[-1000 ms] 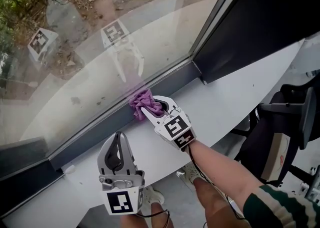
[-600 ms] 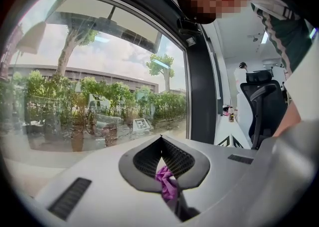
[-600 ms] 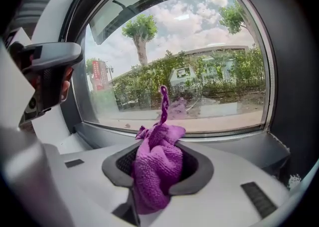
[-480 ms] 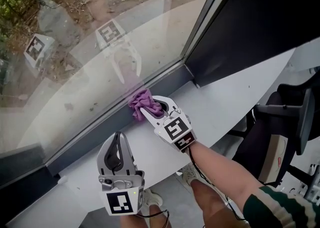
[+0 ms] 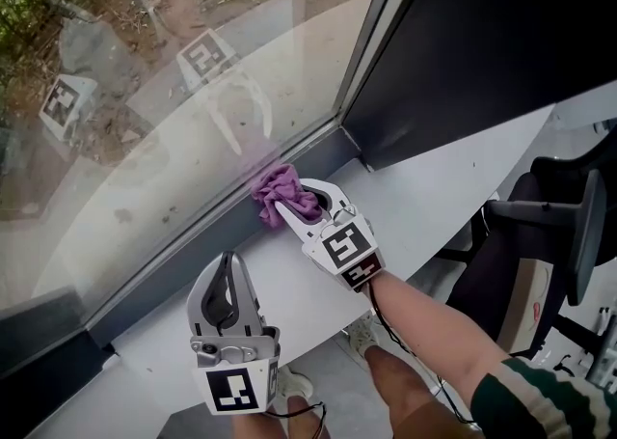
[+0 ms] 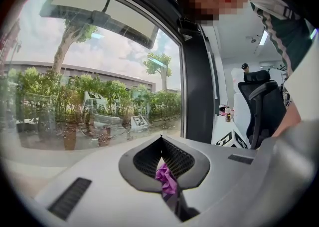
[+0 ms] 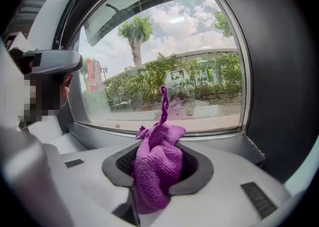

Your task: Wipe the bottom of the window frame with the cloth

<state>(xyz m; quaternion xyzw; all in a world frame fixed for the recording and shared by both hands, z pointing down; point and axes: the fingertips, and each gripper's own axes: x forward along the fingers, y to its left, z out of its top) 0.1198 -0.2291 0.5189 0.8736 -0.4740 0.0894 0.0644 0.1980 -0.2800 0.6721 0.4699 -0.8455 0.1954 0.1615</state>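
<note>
Right gripper [image 5: 294, 204]: jaws clamped hard on the purple cloth [image 5: 280, 188], and the bunched wad fills the gap between them, with one twisted tail poking up!
Cloth: pushed right up against the bottom of the window frame [image 5: 193, 259], at the far edge of the white ledge [image 5: 434, 186], towards the frame's right corner.
Left gripper [image 5: 229, 273]: jaws brought together with nothing between them. It hangs over the ledge's near edge, well apart from the frame.
Glass [image 5: 145, 119]: faint reflections of both grippers' marker cubes show.
Office chair [image 5: 554, 234]: black, off the ledge's right end.
</note>
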